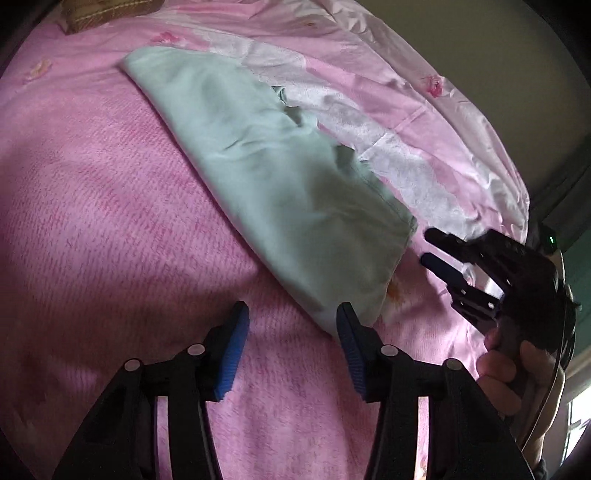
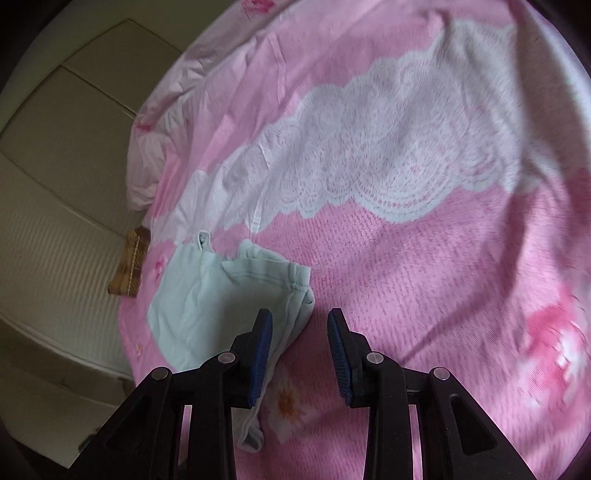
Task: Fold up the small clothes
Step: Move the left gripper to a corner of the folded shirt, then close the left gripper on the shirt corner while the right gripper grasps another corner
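A mint green garment (image 1: pixel 266 177) lies folded into a long flat shape on the pink bedcover (image 1: pixel 92 221). My left gripper (image 1: pixel 293 310) hangs just short of its near corner, jaws open, nothing between the blue pads (image 1: pixel 234 347). To the right, a hand (image 1: pixel 498 369) holds my right gripper (image 1: pixel 428 245), which points at the garment's right end and stands apart from it. In the right wrist view that gripper (image 2: pixel 299 315) is open over the bedcover (image 2: pixel 443 277). The garment (image 2: pixel 207 306) lies by its left finger, partly hidden behind it and not pinched.
A brown plaid cushion (image 2: pixel 129 266) sits at the bed's edge beyond the garment, also seen as a corner (image 1: pixel 92 14) in the left wrist view. Pale floor tiles (image 2: pixel 55 177) lie past the edge. A white lace band (image 2: pixel 388 158) crosses the bedcover.
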Demonstrator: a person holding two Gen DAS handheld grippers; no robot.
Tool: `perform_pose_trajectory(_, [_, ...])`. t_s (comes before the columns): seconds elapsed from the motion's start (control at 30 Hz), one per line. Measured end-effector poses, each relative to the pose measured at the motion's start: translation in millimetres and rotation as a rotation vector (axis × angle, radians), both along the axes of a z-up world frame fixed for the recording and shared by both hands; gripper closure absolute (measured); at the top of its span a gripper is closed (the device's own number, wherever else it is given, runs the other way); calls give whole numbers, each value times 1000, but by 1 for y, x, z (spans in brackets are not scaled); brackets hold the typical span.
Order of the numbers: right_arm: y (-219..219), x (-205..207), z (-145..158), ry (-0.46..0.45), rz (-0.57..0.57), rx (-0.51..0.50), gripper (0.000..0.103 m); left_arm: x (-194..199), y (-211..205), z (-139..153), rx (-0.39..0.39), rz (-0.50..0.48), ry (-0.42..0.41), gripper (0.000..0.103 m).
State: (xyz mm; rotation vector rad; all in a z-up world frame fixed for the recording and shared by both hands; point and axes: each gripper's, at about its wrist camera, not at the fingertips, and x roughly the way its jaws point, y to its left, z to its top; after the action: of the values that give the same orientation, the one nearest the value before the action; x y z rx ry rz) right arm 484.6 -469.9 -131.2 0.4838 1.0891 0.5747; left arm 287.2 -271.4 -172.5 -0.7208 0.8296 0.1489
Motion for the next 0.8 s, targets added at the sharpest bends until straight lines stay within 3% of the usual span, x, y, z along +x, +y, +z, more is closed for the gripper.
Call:
perform_pose_trajectory(0.17, [11, 13, -6, 23, 21, -10, 70, 6, 0, -10, -61, 34, 42, 44])
perform_pose_trajectory(0.53, [0, 17, -24, 54, 10, 57, 70, 18, 5, -25, -172, 50, 34, 43])
perform_pose_trajectory(0.57, [2, 18, -25, 53, 11, 59, 70, 18, 5, -24, -185, 44, 28, 47])
perform_pose_trajectory(0.67, [6, 18, -25, 44, 13, 68, 70, 22, 1, -24, -229, 1, 18, 76])
perform_pose_trajectory(0.8, [7, 16, -23, 36, 19, 74, 70, 21, 3, -30, -280, -17, 7, 83])
